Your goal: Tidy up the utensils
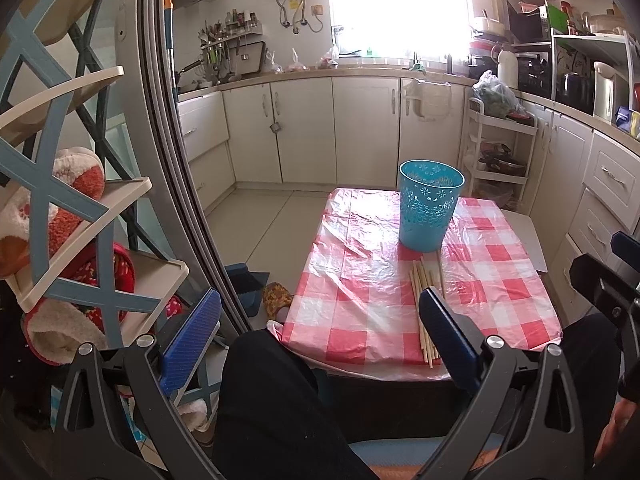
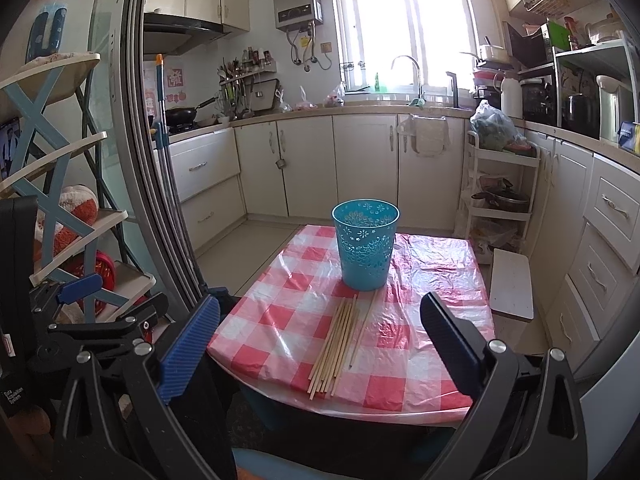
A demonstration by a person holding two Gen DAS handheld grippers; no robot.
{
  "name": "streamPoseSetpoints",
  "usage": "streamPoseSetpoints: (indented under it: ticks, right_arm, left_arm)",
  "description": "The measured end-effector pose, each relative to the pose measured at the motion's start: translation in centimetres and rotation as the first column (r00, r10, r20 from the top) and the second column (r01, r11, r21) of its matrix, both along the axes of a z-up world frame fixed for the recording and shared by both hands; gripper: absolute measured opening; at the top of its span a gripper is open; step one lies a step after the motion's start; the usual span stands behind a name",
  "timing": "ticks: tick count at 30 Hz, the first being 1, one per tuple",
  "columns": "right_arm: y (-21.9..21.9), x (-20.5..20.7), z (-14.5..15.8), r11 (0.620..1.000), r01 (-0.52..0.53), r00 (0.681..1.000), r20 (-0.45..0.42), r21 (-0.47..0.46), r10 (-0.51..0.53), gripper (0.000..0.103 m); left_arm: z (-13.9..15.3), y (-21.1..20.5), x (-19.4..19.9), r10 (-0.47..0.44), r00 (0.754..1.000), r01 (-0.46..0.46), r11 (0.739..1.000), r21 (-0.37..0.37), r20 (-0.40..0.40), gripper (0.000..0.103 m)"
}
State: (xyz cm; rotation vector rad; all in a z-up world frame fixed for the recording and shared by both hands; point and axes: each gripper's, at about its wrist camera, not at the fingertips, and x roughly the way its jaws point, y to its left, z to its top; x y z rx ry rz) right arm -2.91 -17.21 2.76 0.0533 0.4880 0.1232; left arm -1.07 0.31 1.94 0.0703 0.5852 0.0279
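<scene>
Centrally in the right wrist view, a bundle of wooden chopsticks (image 2: 340,344) lies on the red-checked tablecloth (image 2: 432,280), just below the blue perforated basket (image 2: 366,246); the right gripper (image 2: 320,344) stands spread wide, holding nothing; the left gripper (image 1: 320,332), lower frame, likewise gapes apart, empty.

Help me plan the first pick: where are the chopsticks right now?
The chopsticks lie in a loose bundle on the red-checked tablecloth, at the table's near edge, just in front of the blue perforated basket.
</scene>
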Motion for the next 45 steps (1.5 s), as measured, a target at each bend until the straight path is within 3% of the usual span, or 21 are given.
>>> streamPoseSetpoints:
  ticks: [6, 12, 17, 22, 30, 34, 40, 45]
  right_arm:
    - [-1.2, 1.7, -1.7, 1.000, 0.029, 0.999, -0.040, -0.011, -0.030, 0.096]
    - [-2.9, 5.2, -5.9, 0.998, 0.048, 0.989, -0.141, -0.037, -0.053, 0.093]
    - [-3.3, 10.0, -10.3, 0.998, 0.013, 0.966, -0.255, -0.066, -0.030, 0.057]
    - [-4.3, 16.7, -14.2, 0.999, 0.029, 0.932, -0.360, -0.025, -0.036, 0.035]
    - [-4.6, 24.3, -18.3, 0.997, 0.074, 0.894, -0.441, -0.020, -0.076, 0.030]
    - [-5.0, 25.7, -19.8, 0.997, 0.063, 0.880, -0.469, -0.045, -0.077, 0.029]
    - [-6.0, 25.1, -20.3, 0.998, -0.010, 0.877, -0.481, -0.060, -0.021, 0.010]
    - [-7.5, 23.8, -20.1, 0.998, -0.063, 0.868, -0.495, -0.028, 0.041, 0.008]
  left_arm:
    - [-1.2, 0.7, 2.7, -0.001, 1.000, 0.001, 1.000, 0.001, -0.023, 0.095]
    - [-3.2, 1.2, 5.5, 0.014, 0.996, -0.016, 1.000, -0.019, -0.085, 0.095]
    - [-5.2, 1.8, 8.1, 0.024, 0.989, -0.031, 0.999, -0.044, -0.147, 0.095]
    - [-6.9, 1.9, 10.3, 0.025, 0.981, -0.034, 0.998, -0.043, -0.193, 0.095]
    - [-9.7, 0.0, 13.8, -0.022, 0.963, 0.009, 0.999, -0.051, -0.268, 0.095]
    - [-10.8, -1.7, 15.5, -0.057, 0.953, 0.040, 0.997, -0.064, -0.297, 0.095]
    - [-13.4, -5.3, 18.8, -0.132, 0.927, 0.105, 0.990, -0.096, -0.351, 0.095]
    - [-16.6, -8.1, 22.7, -0.185, 0.894, 0.133, 0.979, -0.152, -0.407, 0.075]
